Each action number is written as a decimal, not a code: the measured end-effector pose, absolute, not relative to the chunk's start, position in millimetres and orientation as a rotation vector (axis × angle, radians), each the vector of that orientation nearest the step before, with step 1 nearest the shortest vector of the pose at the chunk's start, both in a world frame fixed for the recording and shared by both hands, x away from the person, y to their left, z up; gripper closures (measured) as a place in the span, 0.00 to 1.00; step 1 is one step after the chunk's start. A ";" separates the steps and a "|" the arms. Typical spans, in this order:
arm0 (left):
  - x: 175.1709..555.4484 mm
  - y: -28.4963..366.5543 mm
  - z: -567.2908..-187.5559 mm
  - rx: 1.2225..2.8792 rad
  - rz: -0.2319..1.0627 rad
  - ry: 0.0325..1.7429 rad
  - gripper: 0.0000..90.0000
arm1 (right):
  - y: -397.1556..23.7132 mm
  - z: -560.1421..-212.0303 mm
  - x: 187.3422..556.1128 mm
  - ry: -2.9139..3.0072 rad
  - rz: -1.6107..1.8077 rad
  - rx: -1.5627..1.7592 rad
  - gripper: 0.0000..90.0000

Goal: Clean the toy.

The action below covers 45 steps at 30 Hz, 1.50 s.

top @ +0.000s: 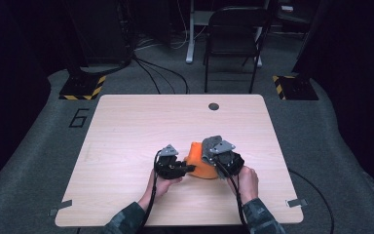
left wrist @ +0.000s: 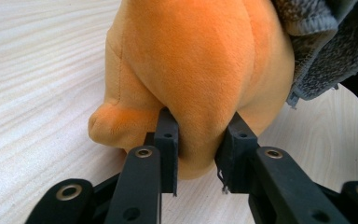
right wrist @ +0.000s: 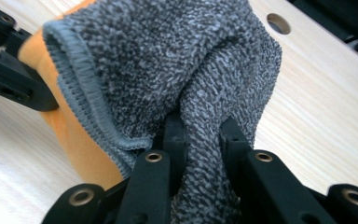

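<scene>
left gripper (left wrist: 199, 154): jaws clamped on a fold of the orange plush toy (left wrist: 191, 60) | right gripper (right wrist: 203, 140): jaws clamped on the grey cloth (right wrist: 168, 60) | cloth draped over toy, between both grippers, on table (top: 126, 126)

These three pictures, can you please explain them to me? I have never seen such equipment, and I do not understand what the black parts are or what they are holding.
A person sits at a wooden table and holds a hand-held grasping tool in each hand. The high view looks down from above. The other two pictures come from cameras riding on each tool, looking along its two black jaws. On the table lies an orange plush toy with a grey knitted cloth draped over it. The left tool pinches a bulge of the plush between its jaws. The right tool is shut on a fold of the cloth.
</scene>
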State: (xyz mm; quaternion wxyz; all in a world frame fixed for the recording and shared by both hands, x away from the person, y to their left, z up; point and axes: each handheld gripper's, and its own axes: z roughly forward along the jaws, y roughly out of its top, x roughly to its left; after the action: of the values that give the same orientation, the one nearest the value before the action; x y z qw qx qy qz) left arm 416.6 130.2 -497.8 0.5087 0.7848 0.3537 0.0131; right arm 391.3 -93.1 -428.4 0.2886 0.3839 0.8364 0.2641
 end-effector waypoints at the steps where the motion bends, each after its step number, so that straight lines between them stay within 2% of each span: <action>1: 417.2 131.0 -498.0 1.889 0.027 0.847 0.78 | -93.1 -428.4 391.3 2.233 0.705 1.025 0.86; 4: 416.8 129.6 -497.1 1.892 0.035 0.833 0.71 | -102.3 -430.6 395.9 2.243 0.767 1.055 0.87; 5: 416.6 129.2 -496.6 1.902 0.052 0.821 0.64 | -105.7 -430.8 397.1 2.256 0.779 1.088 0.87; 6: 416.7 129.3 -496.1 1.908 0.060 0.819 0.64 | -105.7 -430.8 397.1 2.256 0.779 1.088 0.87; 14: 417.6 136.6 -486.8 1.943 0.132 0.716 0.38 | -111.9 -432.3 401.3 2.267 0.821 1.098 0.87; 18: 416.1 138.9 -486.4 2.016 0.248 0.627 0.26 | -112.6 -432.5 402.0 2.266 0.825 1.104 0.87; 24: 419.3 132.0 -501.8 2.120 0.317 0.582 0.20 | -115.7 -433.6 405.1 2.270 0.832 1.135 0.87; 30: 421.3 126.8 -508.3 2.130 0.392 0.520 0.26 | -116.3 -435.0 406.3 2.272 0.838 1.142 0.87; 34: 418.7 122.3 -512.1 2.132 0.437 0.458 0.41 | -115.3 -435.4 406.2 2.272 0.833 1.132 0.87; 40: 418.3 118.7 -515.0 2.145 0.444 0.479 0.72 | -112.8 -436.1 405.3 2.281 0.854 1.140 0.87; 45: 417.6 120.6 -514.8 2.137 0.459 0.494 0.80 | -132.5 -424.5 406.3 2.246 0.914 1.166 0.87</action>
State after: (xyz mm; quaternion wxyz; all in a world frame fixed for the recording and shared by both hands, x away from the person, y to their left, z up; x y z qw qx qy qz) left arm 417.6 120.6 -514.8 0.4352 0.8586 0.1984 0.1845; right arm 406.3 -132.5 -424.5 0.2235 0.4224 0.8137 0.3310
